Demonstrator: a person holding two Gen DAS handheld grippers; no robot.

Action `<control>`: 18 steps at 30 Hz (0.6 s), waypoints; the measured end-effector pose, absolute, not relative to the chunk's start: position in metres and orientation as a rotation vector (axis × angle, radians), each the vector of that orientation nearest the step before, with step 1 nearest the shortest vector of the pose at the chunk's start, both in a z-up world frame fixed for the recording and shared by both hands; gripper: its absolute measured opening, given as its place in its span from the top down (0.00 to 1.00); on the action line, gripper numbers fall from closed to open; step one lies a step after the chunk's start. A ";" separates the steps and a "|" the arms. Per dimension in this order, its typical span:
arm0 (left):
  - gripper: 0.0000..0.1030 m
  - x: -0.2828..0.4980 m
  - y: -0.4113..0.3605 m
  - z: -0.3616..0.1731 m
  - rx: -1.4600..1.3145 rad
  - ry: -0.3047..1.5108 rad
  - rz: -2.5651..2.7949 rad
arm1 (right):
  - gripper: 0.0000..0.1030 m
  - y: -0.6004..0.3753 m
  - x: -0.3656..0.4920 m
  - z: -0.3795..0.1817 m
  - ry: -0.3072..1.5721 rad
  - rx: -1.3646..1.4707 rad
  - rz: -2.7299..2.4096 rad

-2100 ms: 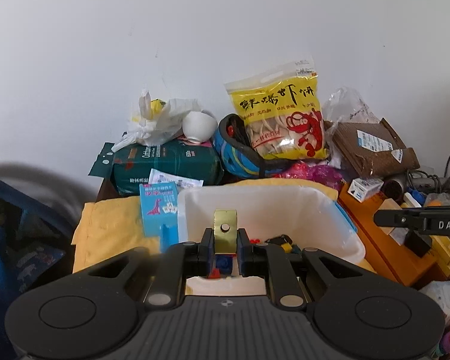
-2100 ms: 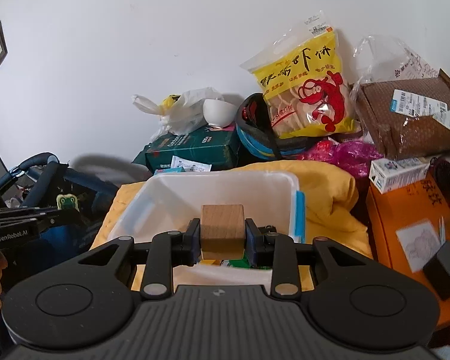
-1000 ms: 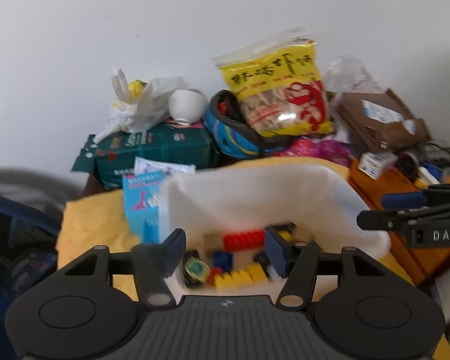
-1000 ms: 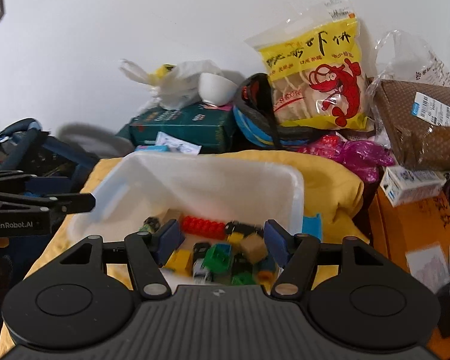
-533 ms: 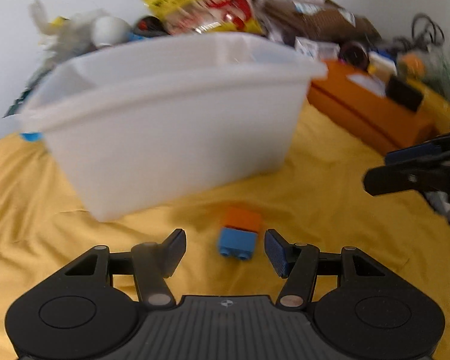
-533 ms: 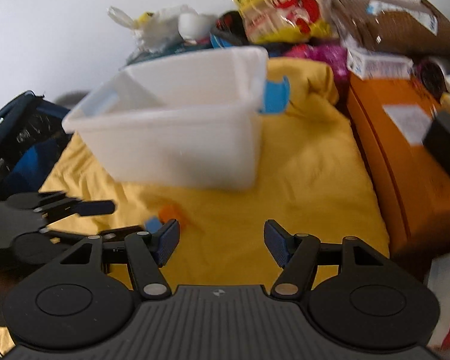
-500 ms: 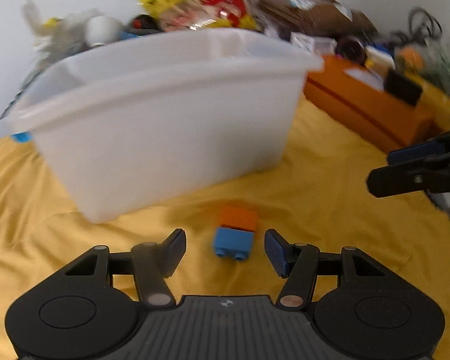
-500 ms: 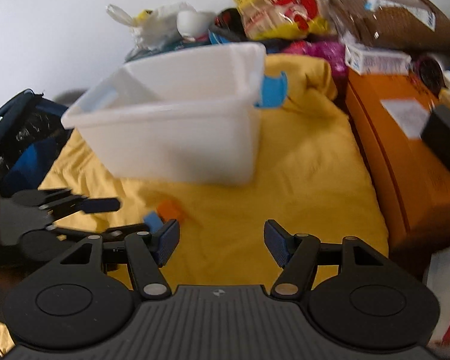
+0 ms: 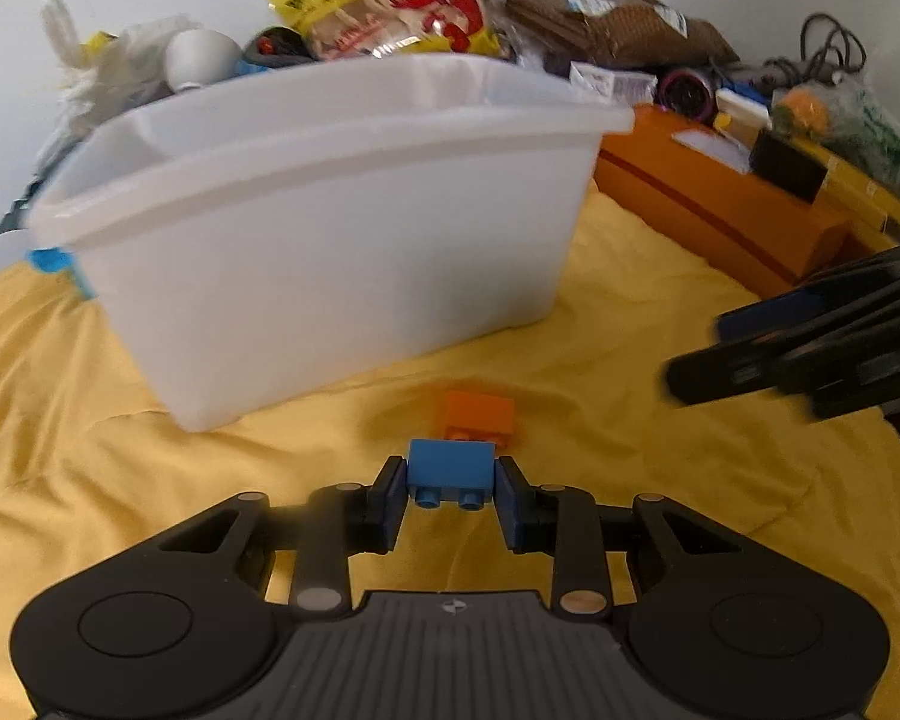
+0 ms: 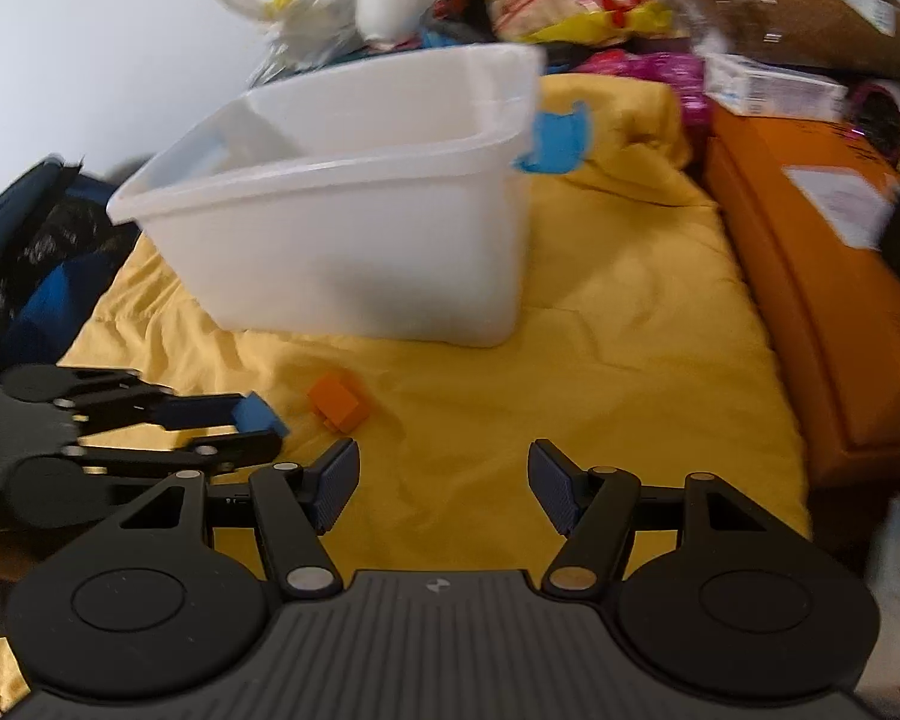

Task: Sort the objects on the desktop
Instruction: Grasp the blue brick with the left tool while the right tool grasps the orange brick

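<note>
Two toy bricks lie on the yellow cloth (image 9: 150,438) in front of the white plastic bin (image 9: 330,228). The blue brick (image 9: 449,471) sits between the pads of the left gripper (image 9: 449,501), studs facing the camera; the jaws have just been closing, and both pads now press against the brick's sides, so the left gripper is clamped on it. In the right wrist view the same blue brick (image 10: 257,414) shows at the tip of the left gripper (image 10: 252,429), low over the cloth; whether it rests on the cloth or is lifted off it cannot be told. The orange brick (image 9: 479,417) lies just beyond the blue one, near it, on the cloth between the gripper and the bin wall; whether the two bricks touch cannot be determined. The right gripper (image 10: 444,483) hangs over bare cloth to the right of the orange brick (image 10: 339,402), its jaws standing well apart with nothing between them. In the left wrist view the right gripper (image 9: 810,354) enters from the right edge, blurred. The bin stands upright on the cloth, a blue latch (image 10: 555,141) on its right end; its contents are hidden from both views. To the right of the cloth sits an orange box (image 10: 810,276). Behind the bin, against the white wall, clutter is piled: a yellow snack bag (image 9: 390,0) with a red shrimp print, a brown padded mailer (image 9: 618,30), a white plastic bag (image 9: 102,66) and a small white carton (image 10: 774,90).
</note>
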State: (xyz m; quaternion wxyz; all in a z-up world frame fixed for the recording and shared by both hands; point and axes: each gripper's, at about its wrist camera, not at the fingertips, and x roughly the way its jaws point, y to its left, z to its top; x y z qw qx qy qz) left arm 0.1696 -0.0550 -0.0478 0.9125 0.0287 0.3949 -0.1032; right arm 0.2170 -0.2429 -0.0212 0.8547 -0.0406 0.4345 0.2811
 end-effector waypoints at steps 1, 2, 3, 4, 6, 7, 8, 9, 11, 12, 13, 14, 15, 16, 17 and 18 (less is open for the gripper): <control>0.67 0.167 -0.051 -0.045 0.052 0.812 -0.203 | 0.37 -0.236 0.219 -0.025 0.909 -0.099 0.607; 0.67 0.164 -0.045 -0.043 0.038 0.814 -0.192 | 0.38 -0.227 0.220 -0.029 0.901 -0.115 0.627; 0.67 0.161 -0.040 -0.040 0.027 0.817 -0.181 | 0.39 -0.217 0.223 -0.035 0.893 -0.132 0.649; 0.66 0.158 -0.034 -0.038 0.021 0.817 -0.168 | 0.40 -0.209 0.225 -0.040 0.888 -0.144 0.662; 0.66 0.153 -0.023 -0.033 0.006 0.810 -0.144 | 0.42 -0.193 0.229 -0.050 0.883 -0.180 0.688; 0.66 0.150 -0.017 -0.031 -0.004 0.808 -0.133 | 0.43 -0.185 0.230 -0.054 0.880 -0.198 0.695; 0.66 0.148 -0.010 -0.029 -0.014 0.807 -0.119 | 0.44 -0.179 0.230 -0.058 0.872 -0.216 0.708; 0.66 0.145 -0.005 -0.027 -0.022 0.805 -0.108 | 0.46 -0.173 0.229 -0.060 0.864 -0.235 0.724; 0.66 0.141 0.005 -0.024 -0.038 0.800 -0.089 | 0.50 -0.164 0.228 -0.064 0.855 -0.279 0.745; 0.66 0.140 0.010 -0.023 -0.044 0.799 -0.079 | 0.59 -0.159 0.228 -0.067 0.856 -0.306 0.753; 0.66 0.140 0.013 -0.022 -0.048 0.800 -0.071 | 0.65 -0.156 0.228 -0.069 0.857 -0.324 0.756; 0.66 0.140 0.016 -0.021 -0.052 0.802 -0.064 | 0.68 -0.155 0.227 -0.071 0.858 -0.333 0.754; 0.66 0.140 0.019 -0.021 -0.056 0.804 -0.056 | 0.69 -0.155 0.227 -0.071 0.857 -0.332 0.754; 0.66 0.139 0.021 -0.021 -0.060 0.804 -0.049 | 0.69 -0.155 0.226 -0.070 0.855 -0.334 0.754; 0.66 0.139 0.024 -0.020 -0.066 0.804 -0.044 | 0.69 -0.157 0.225 -0.069 0.852 -0.333 0.754; 0.66 0.139 0.025 -0.019 -0.076 0.803 -0.041 | 0.69 -0.160 0.225 -0.066 0.852 -0.323 0.754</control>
